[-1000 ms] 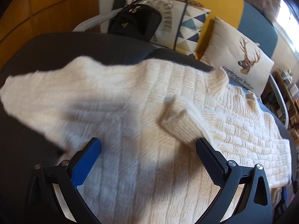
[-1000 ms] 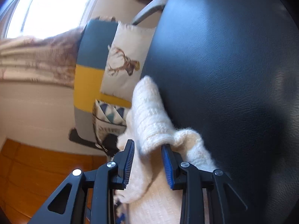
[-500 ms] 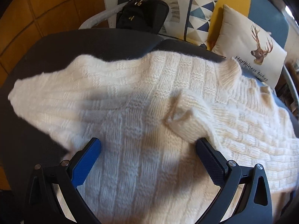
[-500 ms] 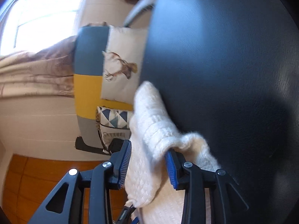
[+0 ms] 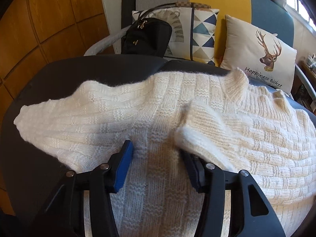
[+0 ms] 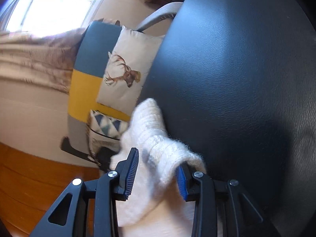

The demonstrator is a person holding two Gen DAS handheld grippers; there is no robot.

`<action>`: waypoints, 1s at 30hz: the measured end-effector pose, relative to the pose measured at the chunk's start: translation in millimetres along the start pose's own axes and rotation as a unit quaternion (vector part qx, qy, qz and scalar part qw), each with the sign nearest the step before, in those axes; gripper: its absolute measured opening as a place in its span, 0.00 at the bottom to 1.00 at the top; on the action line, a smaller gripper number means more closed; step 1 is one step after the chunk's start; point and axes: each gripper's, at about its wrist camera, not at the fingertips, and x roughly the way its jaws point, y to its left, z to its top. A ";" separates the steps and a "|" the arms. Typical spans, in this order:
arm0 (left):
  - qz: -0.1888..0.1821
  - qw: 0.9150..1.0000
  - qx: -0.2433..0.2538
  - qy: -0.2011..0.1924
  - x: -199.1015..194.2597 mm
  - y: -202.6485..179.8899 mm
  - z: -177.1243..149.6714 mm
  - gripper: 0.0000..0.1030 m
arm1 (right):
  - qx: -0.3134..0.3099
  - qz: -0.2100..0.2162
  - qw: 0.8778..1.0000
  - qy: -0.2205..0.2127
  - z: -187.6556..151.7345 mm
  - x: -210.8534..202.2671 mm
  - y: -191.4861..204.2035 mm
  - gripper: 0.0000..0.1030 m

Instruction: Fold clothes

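Both the left gripper (image 5: 157, 157) and the right gripper (image 6: 158, 166) have black angular plastic frames, silver round screws, and ribbed blue pads (image 5: 123, 169).

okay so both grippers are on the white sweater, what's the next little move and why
Probably let the left gripper, whose jaws are closing, finish pinching the ridge of white sweater between them. The right gripper already has a bunched fold between its pads, so both sides could then lift together.

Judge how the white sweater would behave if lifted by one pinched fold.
The sweater would probably sag: it already bunches where the closing left gripper gathers it. Its thick, fuzzy knit likely resists slipping. It looks bulky, so trailing parts may drag across the table.
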 end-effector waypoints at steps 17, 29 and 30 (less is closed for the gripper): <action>-0.054 0.998 -0.038 -0.011 -1.2 18.0 -7.0 0.53 | -0.406 -0.137 0.903 0.037 -6.9 15.5 105.7 0.12; -0.057 0.998 -0.005 0.002 2.2 2.6 -4.7 0.78 | -0.442 -0.192 0.873 0.070 -1.3 73.1 87.9 0.12; -0.064 0.998 -0.010 0.001 1.2 5.2 -4.6 0.78 | -0.434 -0.191 0.877 0.074 3.2 68.1 89.6 0.12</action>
